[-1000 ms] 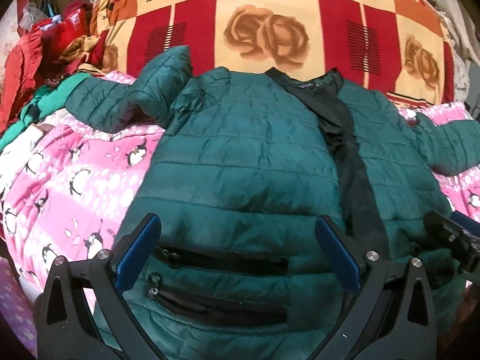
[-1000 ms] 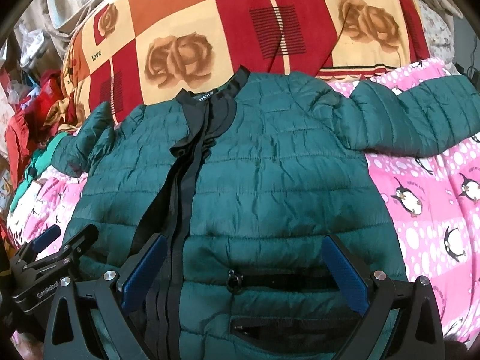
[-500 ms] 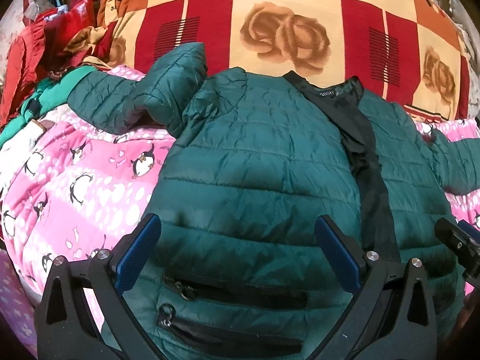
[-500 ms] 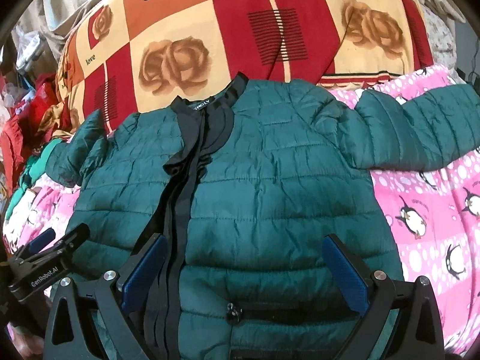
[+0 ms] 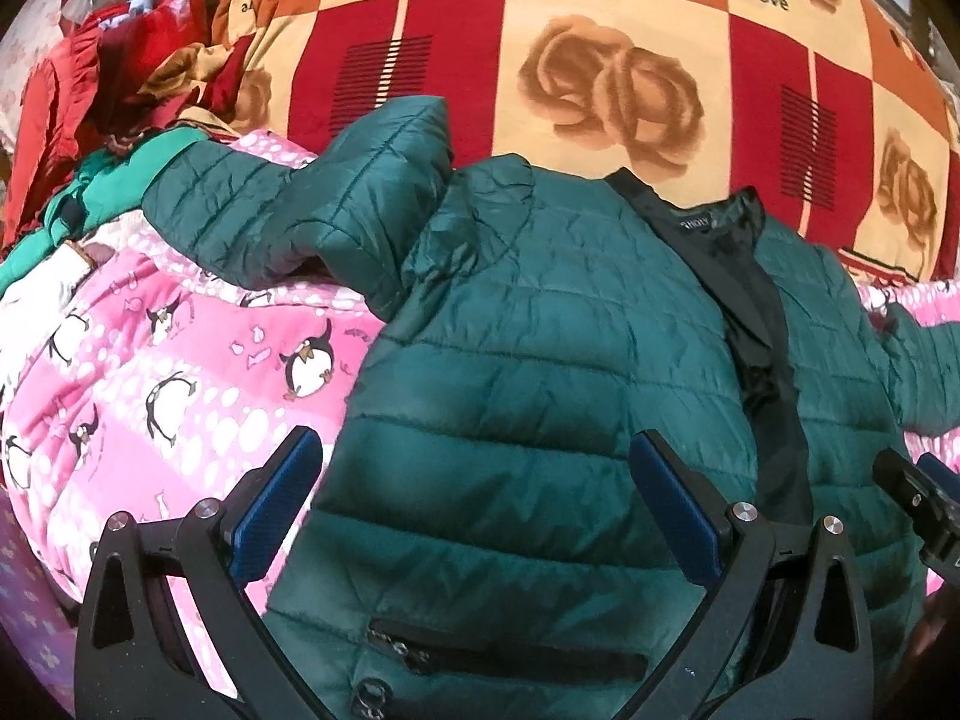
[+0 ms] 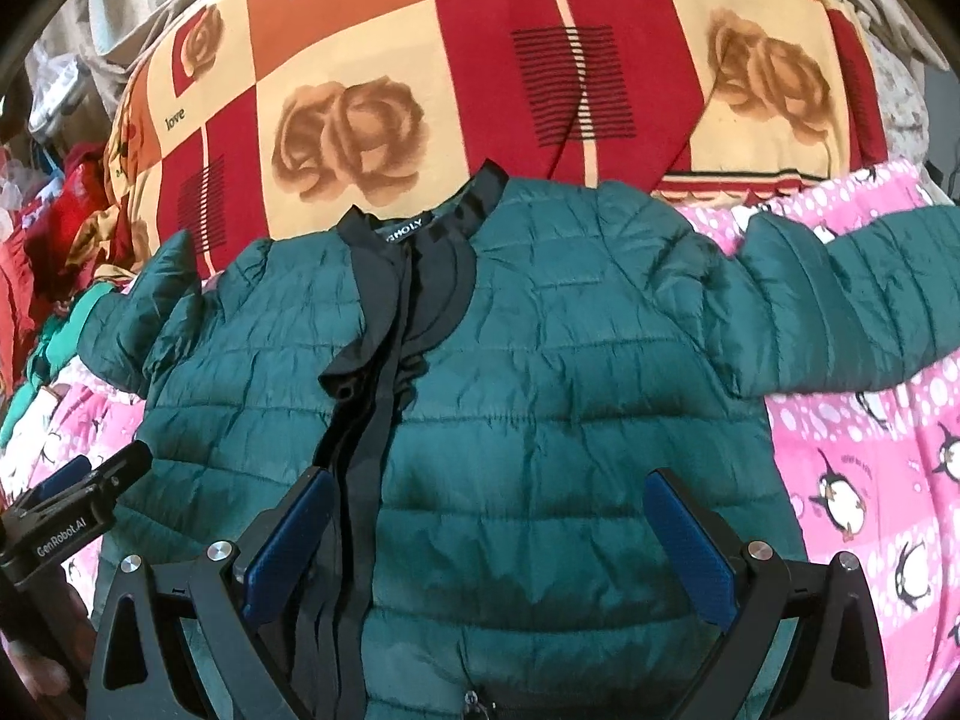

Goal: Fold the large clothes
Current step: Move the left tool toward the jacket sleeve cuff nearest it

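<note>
- A green quilted jacket [image 5: 540,360] lies front-up and spread on a pink penguin-print bedspread [image 5: 180,372], collar toward a red-and-orange rose-pattern blanket [image 5: 600,30].
- The left gripper [image 5: 474,501] hangs over the jacket's lower left side, fingers [image 5: 276,504] wide apart and holding nothing; its view alone shows two zipped pockets [image 5: 504,657] near the hem and a bent sleeve [image 5: 300,222] doubled over itself.
- The right gripper [image 6: 489,540] hangs over the lower right front, fingers [image 6: 690,552] likewise apart and empty; only its view shows the other sleeve [image 6: 852,306] stretched straight out across the bedspread [image 6: 870,510].
- The shell is shiny, puffy, stitched in horizontal bands; a black placket [image 6: 372,420] runs rumpled down the middle from a black collar [image 6: 420,228].
- A heap of red and teal clothes [image 5: 90,120] sits at far left.
- The hem is cut off by both frames; the collar label is too small to read surely.
- Each view catches the other gripper at its edge.
</note>
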A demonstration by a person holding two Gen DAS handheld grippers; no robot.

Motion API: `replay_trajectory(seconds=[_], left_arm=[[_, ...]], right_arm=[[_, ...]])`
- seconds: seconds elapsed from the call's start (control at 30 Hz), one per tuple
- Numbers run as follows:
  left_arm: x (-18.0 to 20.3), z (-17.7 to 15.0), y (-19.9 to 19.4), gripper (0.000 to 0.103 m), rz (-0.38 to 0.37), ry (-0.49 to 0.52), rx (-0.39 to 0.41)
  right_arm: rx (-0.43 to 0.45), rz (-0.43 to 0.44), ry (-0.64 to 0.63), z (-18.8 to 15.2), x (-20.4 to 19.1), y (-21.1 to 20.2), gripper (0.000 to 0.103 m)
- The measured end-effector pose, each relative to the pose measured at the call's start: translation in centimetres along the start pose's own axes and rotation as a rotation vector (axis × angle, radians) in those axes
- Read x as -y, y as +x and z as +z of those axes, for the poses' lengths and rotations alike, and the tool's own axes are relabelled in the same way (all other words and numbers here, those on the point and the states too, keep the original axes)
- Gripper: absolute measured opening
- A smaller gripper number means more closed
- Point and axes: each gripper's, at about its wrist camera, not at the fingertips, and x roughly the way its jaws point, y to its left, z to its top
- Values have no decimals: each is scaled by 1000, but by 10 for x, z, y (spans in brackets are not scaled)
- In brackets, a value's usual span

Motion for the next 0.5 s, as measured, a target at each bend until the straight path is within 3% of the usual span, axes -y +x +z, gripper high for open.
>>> replay_trajectory(seconds=[0.5], left_arm=[[-24, 28, 20, 102, -1, -67, 0]], right_arm=[[-7, 17, 4, 27, -9, 33, 102]])
